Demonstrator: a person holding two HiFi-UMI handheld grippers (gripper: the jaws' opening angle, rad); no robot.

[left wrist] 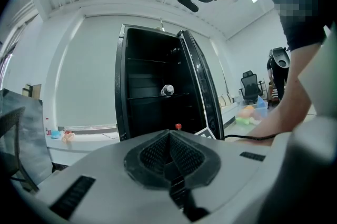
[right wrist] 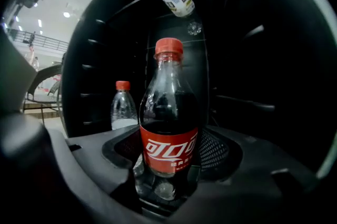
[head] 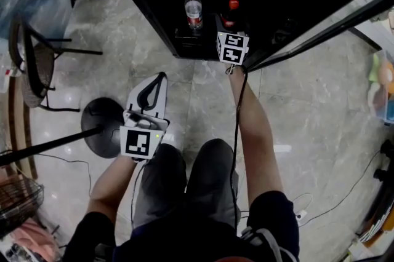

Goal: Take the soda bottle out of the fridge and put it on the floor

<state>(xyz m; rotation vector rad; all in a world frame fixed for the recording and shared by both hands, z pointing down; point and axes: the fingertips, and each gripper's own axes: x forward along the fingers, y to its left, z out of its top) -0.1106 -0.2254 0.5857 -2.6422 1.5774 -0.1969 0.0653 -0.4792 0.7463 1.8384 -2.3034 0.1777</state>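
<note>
Forward, right arm (head: 253,125) straight, right gripper (right wrist: 168,140) clasping soda bottle (right wrist: 168,104) inside fridge (head: 155,16)

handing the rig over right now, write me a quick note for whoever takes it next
Left gripper: jaws together, empty, held over the grey marble floor.
Right gripper: reached into the open black fridge, jaws closed on the dark red-labelled plastic soda bottle.
The soda bottle stands upright on a low shelf, beside a clear red-capped water bottle.
Done: bottle gripped, as far as the right gripper view shows.
Left: lift it out and set it upright on the floor.
</note>
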